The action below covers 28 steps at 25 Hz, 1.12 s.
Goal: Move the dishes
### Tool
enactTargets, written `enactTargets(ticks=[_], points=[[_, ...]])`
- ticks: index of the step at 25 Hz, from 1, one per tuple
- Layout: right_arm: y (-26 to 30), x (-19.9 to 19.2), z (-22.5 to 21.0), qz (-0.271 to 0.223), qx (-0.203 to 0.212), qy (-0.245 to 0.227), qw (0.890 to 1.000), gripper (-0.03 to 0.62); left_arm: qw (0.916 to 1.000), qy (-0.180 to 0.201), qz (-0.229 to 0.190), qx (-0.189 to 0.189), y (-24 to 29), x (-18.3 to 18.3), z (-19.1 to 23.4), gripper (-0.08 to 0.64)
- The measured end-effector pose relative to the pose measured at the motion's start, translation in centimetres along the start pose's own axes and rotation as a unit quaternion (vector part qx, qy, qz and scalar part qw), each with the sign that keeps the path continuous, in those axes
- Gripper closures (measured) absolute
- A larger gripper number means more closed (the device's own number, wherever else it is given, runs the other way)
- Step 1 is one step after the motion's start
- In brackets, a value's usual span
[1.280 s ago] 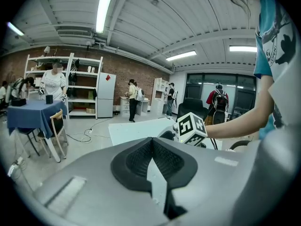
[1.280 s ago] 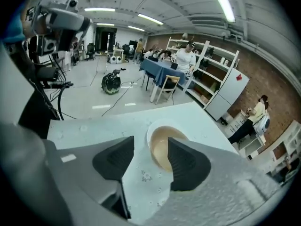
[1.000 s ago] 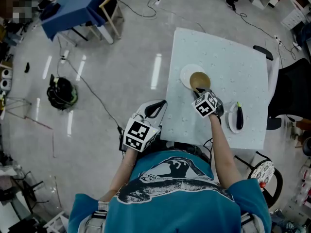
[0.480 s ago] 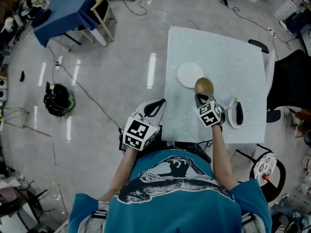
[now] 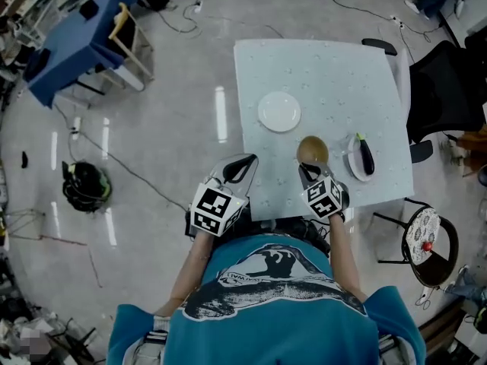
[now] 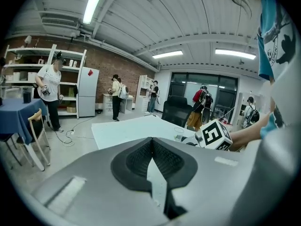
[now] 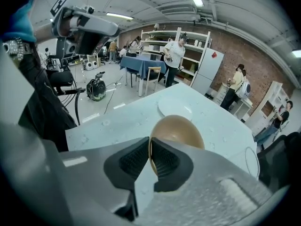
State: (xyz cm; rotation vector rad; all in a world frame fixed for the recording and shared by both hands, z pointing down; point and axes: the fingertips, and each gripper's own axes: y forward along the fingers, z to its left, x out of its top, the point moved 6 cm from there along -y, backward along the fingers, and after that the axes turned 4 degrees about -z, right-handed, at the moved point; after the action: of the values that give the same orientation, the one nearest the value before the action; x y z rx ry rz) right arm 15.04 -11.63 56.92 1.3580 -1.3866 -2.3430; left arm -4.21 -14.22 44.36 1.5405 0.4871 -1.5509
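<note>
Fingers (image 7: 165,160) of the right gripper (image 7: 149,147) have just been closing and pinch the rim of the brown bowl (image 7: 181,128), which hangs tilted over the near part of the pale table (image 5: 342,67), between the empty white plate (image 5: 278,112) and the plate (image 5: 352,166) bearing an eggplant (image 5: 366,156); the left gripper (image 6: 151,144) is closed on nothing, off the table's near-left edge; by my reading one dish is mid-carry, not yet set down, with both plates apparently left to move; around it lie a grey floor with cables, a blue table, a brick wall, shelves and standing people.
</note>
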Motion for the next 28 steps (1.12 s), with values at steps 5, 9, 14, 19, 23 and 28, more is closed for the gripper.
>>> enactTargets(ticks=[5,9,14,19,23,28], points=[[-1.2,-1.7,1.7,0.019,-0.014,0.014,1.0,0.574,0.9994,0.01,0.008,-0.031,0.4,-0.2,-0.5,0.548],[-1.3,-3.3,3.0,0.045,-0.015,0.014,0.999,0.574,0.9988,0.015,0.01,-0.046,0.4,-0.5,-0.6,0.548],[-0.6,-5.1,4.4,0.074,-0.008,0.02,0.997,0.568,0.9983,0.019,0.011,-0.055,0.3,-0.6,-0.5,0.548],[-0.7,-4.6,4.4,0.058,-0.02,0.046,0.997,0.525,0.998,0.019,0.01,-0.059,-0.1,-0.9,-0.5,0.549],[-1.5,-3.5,3.7,0.03,-0.032,0.069,0.997,0.463,0.9981,0.019,0.008,-0.058,-0.5,-1.0,-0.4,0.548],[-3.0,-1.2,2.9,-0.032,-0.048,0.109,0.992,0.449,0.9985,0.015,0.006,-0.052,-1.2,-1.2,0.1,0.549]])
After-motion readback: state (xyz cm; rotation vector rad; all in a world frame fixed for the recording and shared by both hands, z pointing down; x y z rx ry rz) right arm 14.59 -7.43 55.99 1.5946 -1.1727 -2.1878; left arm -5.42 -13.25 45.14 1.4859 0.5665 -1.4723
